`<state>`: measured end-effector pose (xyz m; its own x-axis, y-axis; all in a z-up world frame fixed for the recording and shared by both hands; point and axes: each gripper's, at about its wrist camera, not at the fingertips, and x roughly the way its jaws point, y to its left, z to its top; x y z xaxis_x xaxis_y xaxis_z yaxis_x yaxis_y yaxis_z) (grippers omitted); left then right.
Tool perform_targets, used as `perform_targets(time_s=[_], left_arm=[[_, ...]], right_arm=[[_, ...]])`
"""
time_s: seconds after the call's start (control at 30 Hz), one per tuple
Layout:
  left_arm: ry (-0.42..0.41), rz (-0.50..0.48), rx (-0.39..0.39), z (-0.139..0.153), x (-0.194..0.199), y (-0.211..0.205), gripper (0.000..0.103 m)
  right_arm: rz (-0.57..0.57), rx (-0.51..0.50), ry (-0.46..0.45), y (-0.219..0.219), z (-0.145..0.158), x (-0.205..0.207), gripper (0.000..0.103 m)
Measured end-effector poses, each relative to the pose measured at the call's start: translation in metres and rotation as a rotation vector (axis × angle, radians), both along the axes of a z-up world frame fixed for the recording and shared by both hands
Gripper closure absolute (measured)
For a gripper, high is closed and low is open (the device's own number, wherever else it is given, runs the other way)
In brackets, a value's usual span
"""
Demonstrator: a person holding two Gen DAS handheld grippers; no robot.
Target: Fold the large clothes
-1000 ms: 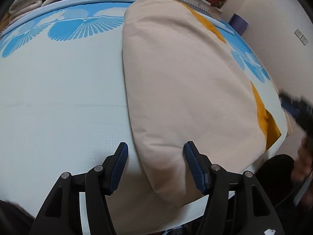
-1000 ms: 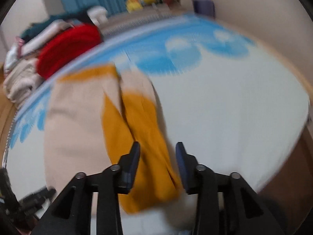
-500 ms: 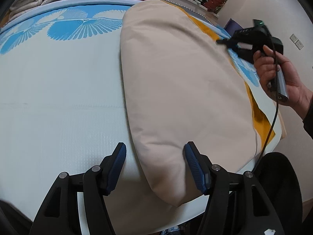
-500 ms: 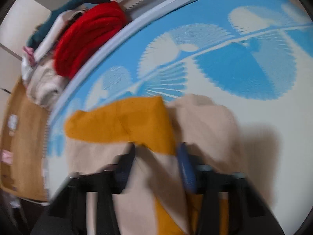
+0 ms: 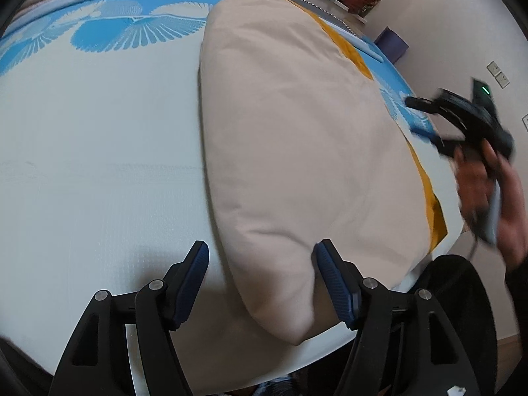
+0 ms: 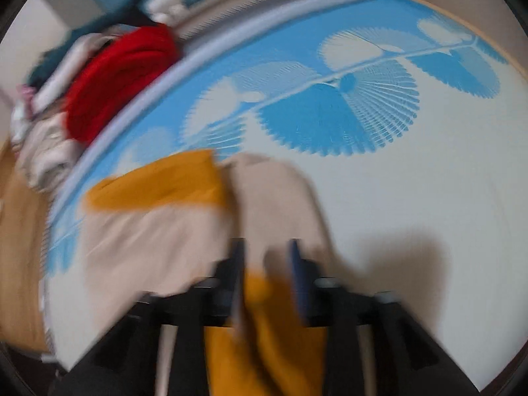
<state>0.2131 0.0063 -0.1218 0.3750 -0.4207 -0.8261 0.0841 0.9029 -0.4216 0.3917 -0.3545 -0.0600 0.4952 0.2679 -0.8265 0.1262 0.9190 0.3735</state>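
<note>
One garment (image 5: pixel 297 151), beige over mustard, is being kept flat on the bed (image 5: pixel 99 171), part-folded lengthwise. Its near corner is being straddled by the left gripper (image 5: pixel 260 280), wide open and empty. The right gripper (image 6: pixel 267 274) is being blurred; its grip cannot be told. Soft, light, limp cloth is being judged: corners and hems are being favoured for holds.

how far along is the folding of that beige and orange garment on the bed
Partly done: the beige garment lies as one long folded panel on the bed, orange sleeve showing at its edge. In hand: left gripper open, straddling the near corner; right gripper, blurred, over the orange part. Left: further folds.
</note>
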Motion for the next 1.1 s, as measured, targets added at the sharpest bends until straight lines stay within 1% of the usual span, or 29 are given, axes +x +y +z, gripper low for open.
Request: perform_targets(time_s=[0.07,0.1,0.13,0.17,0.2,0.23,0.27,0.4,0.53,0.6,0.67,0.73,0.77,0.8,0.83,0.93,1.0,1.07,1.1], left_arm=[[0.002,-0.004,-0.005,0.0,-0.002,-0.001,0.039],[0.003,-0.004,-0.006,0.0,-0.002,-0.001,0.039],[0.005,-0.005,-0.009,0.0,-0.003,-0.001,0.039],[0.005,-0.006,-0.01,0.001,-0.003,-0.001,0.039],[0.006,-0.005,-0.011,0.001,-0.002,-0.001,0.039],[0.007,-0.002,-0.014,0.002,-0.001,0.0,0.039],[0.011,0.003,-0.019,0.002,0.001,0.002,0.039],[0.048,0.023,-0.061,-0.003,0.002,0.007,0.037],[0.088,0.047,-0.119,-0.014,0.004,0.015,0.033],[0.11,0.066,-0.159,-0.018,0.004,0.019,0.033],[0.128,0.083,-0.193,-0.021,0.005,0.022,0.033],[0.147,0.096,-0.231,-0.025,0.007,0.023,0.033],[0.154,0.097,-0.252,-0.026,0.009,0.023,0.033],[0.158,0.097,-0.264,-0.028,0.01,0.022,0.033],[0.16,0.096,-0.279,-0.029,0.014,0.02,0.031],[0.158,0.093,-0.312,-0.034,0.024,0.016,0.028],[0.138,0.093,-0.315,-0.032,0.03,0.016,0.028],[0.11,0.095,-0.296,-0.027,0.034,0.016,0.03],[0.097,0.098,-0.287,-0.024,0.036,0.017,0.035]], right_arm=[[0.066,0.034,0.008,0.003,0.002,-0.024,0.022],[0.102,0.03,0.031,0.007,-0.001,-0.038,0.022],[0.115,0.01,0.053,0.009,-0.005,-0.047,0.022],[0.12,-0.038,0.1,0.011,-0.013,-0.055,0.022],[0.117,-0.09,0.15,0.011,-0.021,-0.062,0.022],[0.106,-0.117,0.177,0.009,-0.029,-0.069,0.022],[0.093,-0.114,0.187,0.007,-0.035,-0.073,0.022],[0.048,-0.037,0.213,0.0,-0.056,-0.079,0.022],[-0.033,0.112,0.218,-0.014,-0.075,-0.083,0.022],[-0.055,0.132,0.209,-0.018,-0.079,-0.083,0.022],[-0.05,0.104,0.197,-0.013,-0.078,-0.081,0.022],[-0.044,0.085,0.187,-0.008,-0.076,-0.082,0.027],[-0.041,0.092,0.182,-0.006,-0.075,-0.084,0.036],[-0.035,0.117,0.179,-0.005,-0.075,-0.084,0.037],[-0.038,0.118,0.178,-0.006,-0.075,-0.083,0.038],[-0.045,0.147,0.178,-0.006,-0.076,-0.082,0.045],[-0.044,0.165,0.175,-0.004,-0.082,-0.085,0.056],[-0.042,0.165,0.167,0.003,-0.082,-0.087,0.06],[-0.046,0.157,0.162,0.006,-0.08,-0.089,0.063]])
